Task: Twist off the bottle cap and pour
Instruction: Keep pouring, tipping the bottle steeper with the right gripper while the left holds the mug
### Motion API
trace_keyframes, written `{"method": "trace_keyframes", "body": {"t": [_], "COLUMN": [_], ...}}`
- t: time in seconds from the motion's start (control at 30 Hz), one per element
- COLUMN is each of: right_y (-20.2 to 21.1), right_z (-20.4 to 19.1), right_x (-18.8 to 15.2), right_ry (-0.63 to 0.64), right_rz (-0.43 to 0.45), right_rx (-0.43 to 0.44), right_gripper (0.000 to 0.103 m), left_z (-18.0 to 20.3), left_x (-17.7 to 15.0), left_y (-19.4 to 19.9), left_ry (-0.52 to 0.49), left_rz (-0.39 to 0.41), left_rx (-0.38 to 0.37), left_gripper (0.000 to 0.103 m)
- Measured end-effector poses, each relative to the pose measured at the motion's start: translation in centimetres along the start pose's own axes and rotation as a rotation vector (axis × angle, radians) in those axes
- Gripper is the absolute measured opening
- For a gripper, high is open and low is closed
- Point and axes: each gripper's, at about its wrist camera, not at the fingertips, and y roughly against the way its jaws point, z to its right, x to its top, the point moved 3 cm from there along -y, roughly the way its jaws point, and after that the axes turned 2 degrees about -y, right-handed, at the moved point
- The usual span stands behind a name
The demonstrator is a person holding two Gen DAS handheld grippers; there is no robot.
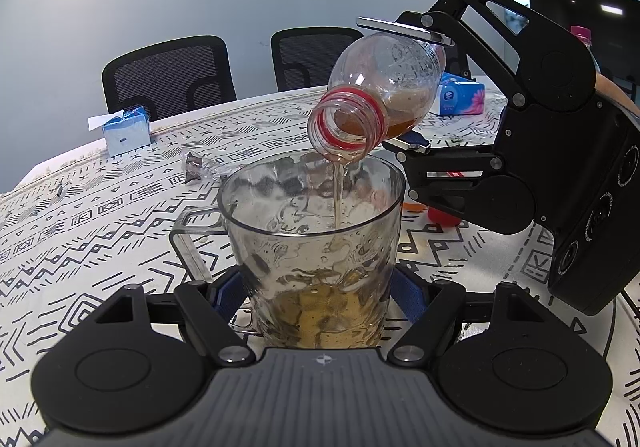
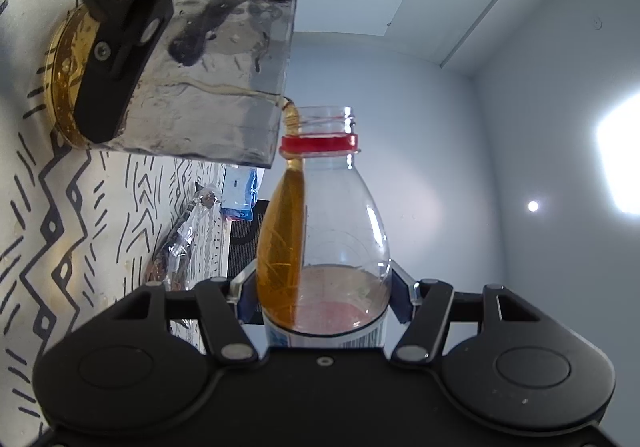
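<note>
Over mug (image 1: 316, 247), tilted bottle (image 1: 384, 87)

An office meeting room: mesh chairs (image 1: 168, 75) round a cloth-covered table (image 1: 100, 215), plain grey walls.

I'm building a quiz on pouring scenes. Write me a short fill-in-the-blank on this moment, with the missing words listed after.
1. The right gripper holds a clear plastic bottle with a ____ neck ring.
2. Amber liquid streams into a clear plastic jug held by the ____ gripper.
3. The bottle's cap is ____.
4. The jug stands on a black-and-white patterned ____.

Missing: red; left; off; tablecloth
</note>
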Motion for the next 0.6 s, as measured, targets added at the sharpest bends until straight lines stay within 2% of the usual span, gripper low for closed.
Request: {"method": "trace_keyframes", "body": {"t": [0.17,0.27,0.6], "right_y": [1.0,2.1,4.7], "right_z": [1.5,4.3,9.1], "right_x": [0.3,0.3,1.3], "right_ry": [0.003,0.003,0.009], "right_rz": [-0.001,-0.002,-0.003], "right_rx": [-0.002,-0.001,0.009], "right_gripper": [0.065,0.065,0.065], "left_z": [0.1,0.0,0.2], "left_x": [0.0,0.0,-0.1], "left_y": [0.0,0.0,0.1], "left_ry": [-0.001,-0.001,-0.006], "left_rz": [0.0,0.0,0.0], "left_rx": [0.0,0.0,0.0], "left_gripper": [0.073,0.073,0.073]}}
